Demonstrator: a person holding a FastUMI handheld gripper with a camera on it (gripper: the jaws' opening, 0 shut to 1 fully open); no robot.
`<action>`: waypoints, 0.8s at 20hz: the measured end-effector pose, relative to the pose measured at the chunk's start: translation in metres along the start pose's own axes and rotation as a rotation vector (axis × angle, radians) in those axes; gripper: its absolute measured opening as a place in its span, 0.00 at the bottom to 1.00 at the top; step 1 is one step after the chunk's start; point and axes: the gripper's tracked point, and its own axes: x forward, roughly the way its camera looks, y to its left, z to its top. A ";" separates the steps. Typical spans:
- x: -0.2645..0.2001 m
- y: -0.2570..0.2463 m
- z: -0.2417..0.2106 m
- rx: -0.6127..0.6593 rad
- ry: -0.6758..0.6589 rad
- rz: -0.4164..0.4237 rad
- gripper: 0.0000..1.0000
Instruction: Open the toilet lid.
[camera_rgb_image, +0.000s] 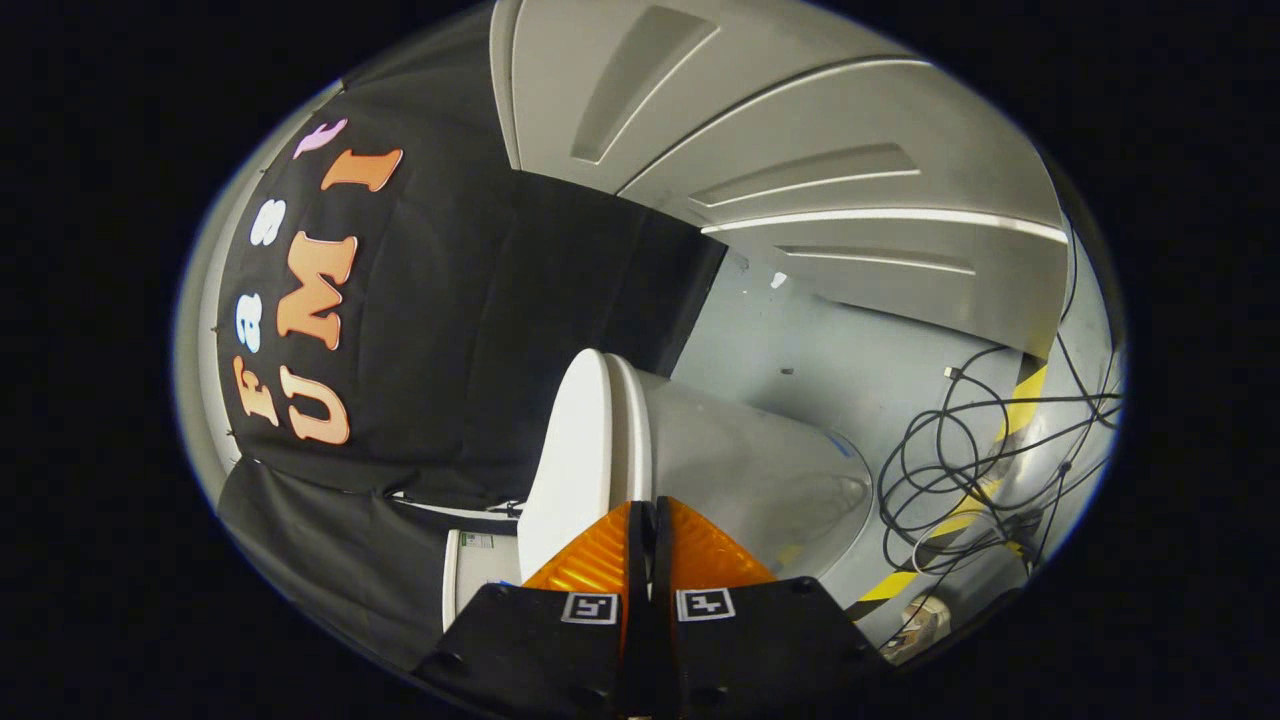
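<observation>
Gripper (648, 505) fingers pressed together, tips at the white toilet lid (575, 455) edge just ahead

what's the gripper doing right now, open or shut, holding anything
gripper: shut, fingers pressed together with nothing between them, tips right at the toilet lid's edge, not gripping it.

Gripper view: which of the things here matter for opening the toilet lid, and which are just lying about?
For the job:
- toilet lid, just ahead of the fingers
- toilet bowl, against the lid
- hand-held gripper, fingers closed together at the lid's edge; whether they pinch it cannot be told

Lying about:
- tangled black cables on the floor beyond the bowl
- yellow-black hazard tape
- grey floor
</observation>
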 end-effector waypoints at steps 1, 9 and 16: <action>0.000 0.001 0.001 -0.007 0.000 -0.010 0.08; 0.002 0.039 0.025 -0.165 -0.132 -0.022 0.08; -0.025 0.090 0.042 -0.314 -0.227 -0.007 0.08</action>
